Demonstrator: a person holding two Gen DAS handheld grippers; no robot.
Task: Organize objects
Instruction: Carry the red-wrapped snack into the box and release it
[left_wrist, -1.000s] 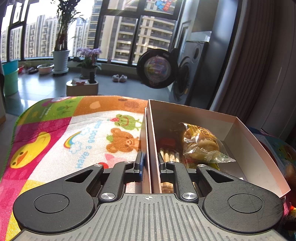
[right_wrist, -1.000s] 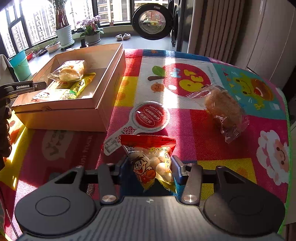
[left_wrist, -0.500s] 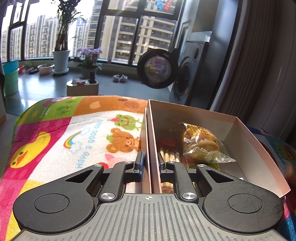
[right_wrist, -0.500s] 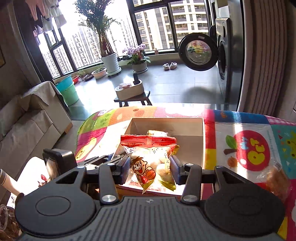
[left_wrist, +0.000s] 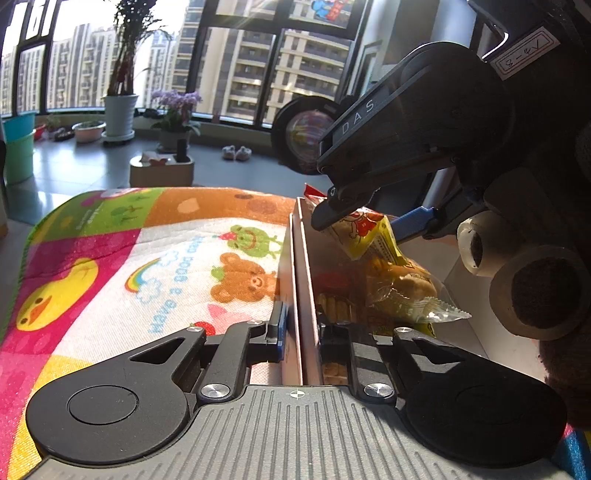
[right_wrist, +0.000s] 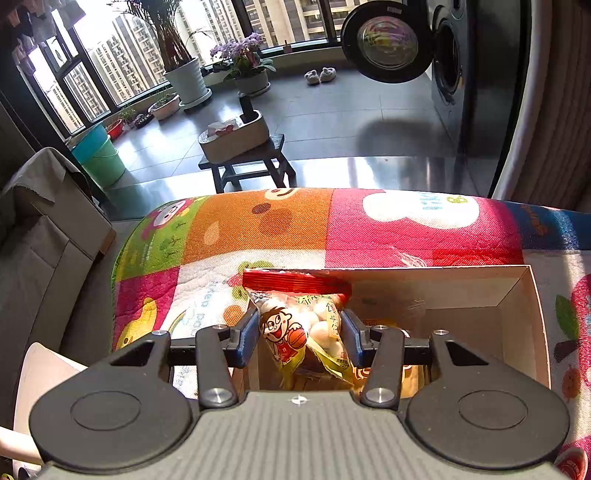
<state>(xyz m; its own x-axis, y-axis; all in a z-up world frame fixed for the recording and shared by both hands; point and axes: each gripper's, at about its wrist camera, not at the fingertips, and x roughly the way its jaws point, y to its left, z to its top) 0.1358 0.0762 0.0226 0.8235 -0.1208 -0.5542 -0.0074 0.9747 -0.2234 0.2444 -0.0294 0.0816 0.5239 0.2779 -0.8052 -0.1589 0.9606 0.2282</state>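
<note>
- Your left gripper is clamped on the near wall of the cardboard box, 1 finger outside on the play mat and 1 inside. That grip looks meant to pin the box so it cannot slide while you load it.
- Your right gripper is closed on the snack bag, the red-topped packet with the cartoon child, squeezing its middle so the red seal stands above the fingers in the centre of the right wrist view.
- In the left wrist view the same bag hangs at centre frame, tipped down into the box, with the right gripper filling the upper right.
- The bag sits over the box's left end; its lower tip reaches below the rim, but you cannot tell whether it touches what lies underneath.
- Already in the box: a wrapped pastry at centre right of the left wrist view, and a pack of biscuit sticks just beside the inner left finger. More packets sit under them, too hidden to name.
- You appear to be at the release step for this item. The box's right end looks bare, so there is room.
- Opening the fingers should drop the bag onto the pile; a light packet may slump against the wall, so keep the box pinned.
</note>
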